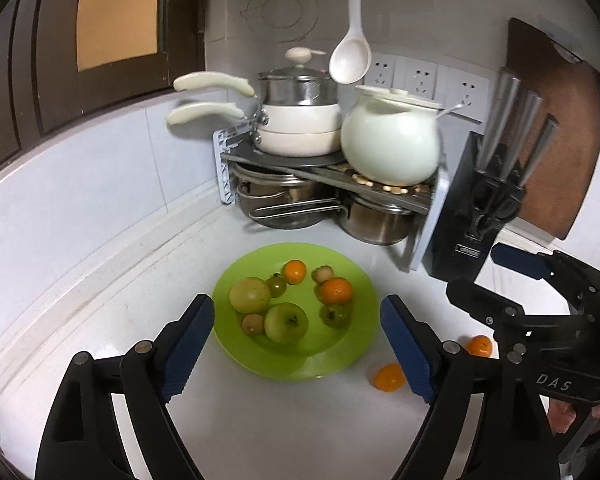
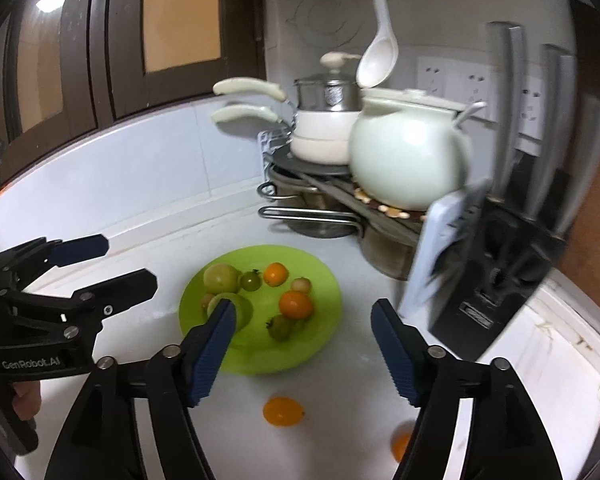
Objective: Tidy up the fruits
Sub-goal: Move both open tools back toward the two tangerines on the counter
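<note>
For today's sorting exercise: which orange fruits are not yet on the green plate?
Two orange fruits lie on the white counter beside the green plate: one just off its rim, another further right, partly hidden.

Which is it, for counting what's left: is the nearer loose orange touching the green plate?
Apart: the right wrist view shows bare counter between the orange and the green plate.

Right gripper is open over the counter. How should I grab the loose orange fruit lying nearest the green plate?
Take the orange fruit across its middle, coming down from above. It lies alone on the bare counter, just short of the green plate, so both sides look free. The right gripper stands open, likely wide enough to straddle it.
</note>
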`<action>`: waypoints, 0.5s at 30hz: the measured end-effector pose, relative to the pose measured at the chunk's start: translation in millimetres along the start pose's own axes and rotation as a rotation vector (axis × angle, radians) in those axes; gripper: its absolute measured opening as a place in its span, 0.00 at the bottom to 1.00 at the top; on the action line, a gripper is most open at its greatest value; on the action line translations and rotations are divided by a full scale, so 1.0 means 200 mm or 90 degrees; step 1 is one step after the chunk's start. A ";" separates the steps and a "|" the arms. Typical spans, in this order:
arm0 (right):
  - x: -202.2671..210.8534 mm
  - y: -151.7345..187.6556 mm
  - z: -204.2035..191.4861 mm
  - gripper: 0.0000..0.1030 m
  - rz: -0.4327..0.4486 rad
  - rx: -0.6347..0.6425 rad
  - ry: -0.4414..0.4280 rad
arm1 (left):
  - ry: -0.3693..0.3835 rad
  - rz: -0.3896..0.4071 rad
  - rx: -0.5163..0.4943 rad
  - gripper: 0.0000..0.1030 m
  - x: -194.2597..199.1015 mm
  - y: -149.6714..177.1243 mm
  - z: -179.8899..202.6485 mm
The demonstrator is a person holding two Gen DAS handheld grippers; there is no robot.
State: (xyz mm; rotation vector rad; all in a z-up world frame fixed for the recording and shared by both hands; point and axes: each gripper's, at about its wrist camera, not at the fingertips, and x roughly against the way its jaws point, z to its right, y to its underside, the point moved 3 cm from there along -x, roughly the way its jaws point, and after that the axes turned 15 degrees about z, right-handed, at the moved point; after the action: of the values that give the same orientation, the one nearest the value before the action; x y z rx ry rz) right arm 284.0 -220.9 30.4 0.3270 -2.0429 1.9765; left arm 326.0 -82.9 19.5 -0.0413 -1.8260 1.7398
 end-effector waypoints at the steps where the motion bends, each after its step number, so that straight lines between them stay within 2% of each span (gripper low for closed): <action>1: 0.03 0.01 0.01 0.74 0.004 -0.001 0.005 | 0.002 0.001 0.000 0.85 0.01 0.00 0.01; 6: 0.14 0.04 0.06 0.75 0.006 -0.003 0.031 | 0.010 0.011 -0.011 0.87 0.08 0.04 0.09; 15: 0.28 0.17 0.17 0.75 -0.013 -0.022 0.070 | 0.027 -0.003 -0.008 0.87 0.15 0.18 0.21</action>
State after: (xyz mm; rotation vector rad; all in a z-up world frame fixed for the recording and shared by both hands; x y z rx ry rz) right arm 218.7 -251.1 17.0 0.2254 -1.9961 1.9006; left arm 270.5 -102.9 0.7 -0.0789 -1.8048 1.7110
